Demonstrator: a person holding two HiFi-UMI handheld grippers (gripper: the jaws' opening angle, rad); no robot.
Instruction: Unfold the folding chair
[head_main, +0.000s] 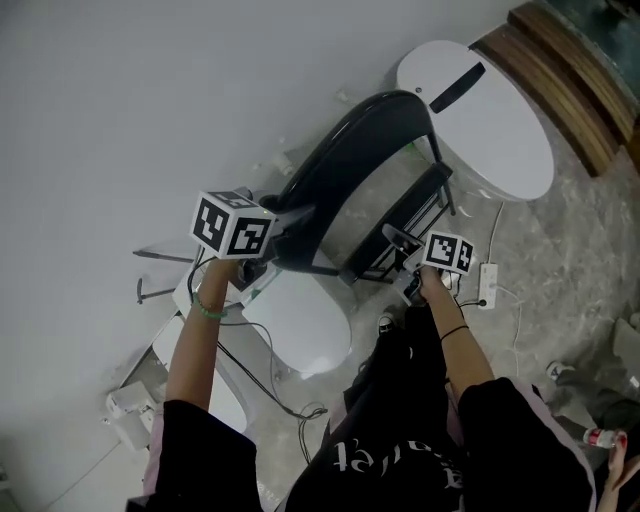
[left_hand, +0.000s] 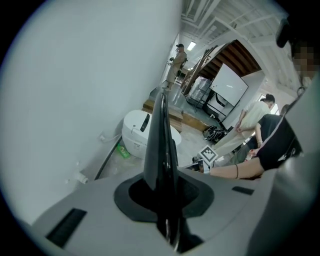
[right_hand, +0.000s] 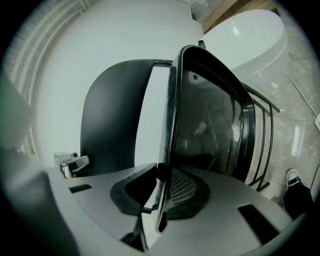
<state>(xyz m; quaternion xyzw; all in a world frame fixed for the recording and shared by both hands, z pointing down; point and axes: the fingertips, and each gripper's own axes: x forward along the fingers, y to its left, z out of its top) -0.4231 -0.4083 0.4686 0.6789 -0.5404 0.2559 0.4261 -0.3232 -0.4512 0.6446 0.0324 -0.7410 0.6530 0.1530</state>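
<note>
The black folding chair stands partly folded by the white wall, its curved backrest (head_main: 350, 150) arching over the seat (head_main: 400, 215) and wire legs. My left gripper (head_main: 275, 235) is shut on the backrest's near edge; in the left gripper view that thin black panel (left_hand: 161, 145) runs straight down between the jaws of my left gripper (left_hand: 167, 200). My right gripper (head_main: 405, 262) is shut on the seat's edge. In the right gripper view the seat (right_hand: 210, 125) stands on edge between the jaws of my right gripper (right_hand: 162, 195), with the backrest (right_hand: 112, 115) to the left.
A white oval table (head_main: 490, 110) stands behind the chair, beside a wooden platform (head_main: 560, 80). A white seat (head_main: 300, 320) and metal legs (head_main: 165, 257) lie at lower left. A power strip (head_main: 487, 285) with cables is on the stone floor. People (left_hand: 177, 60) stand far off.
</note>
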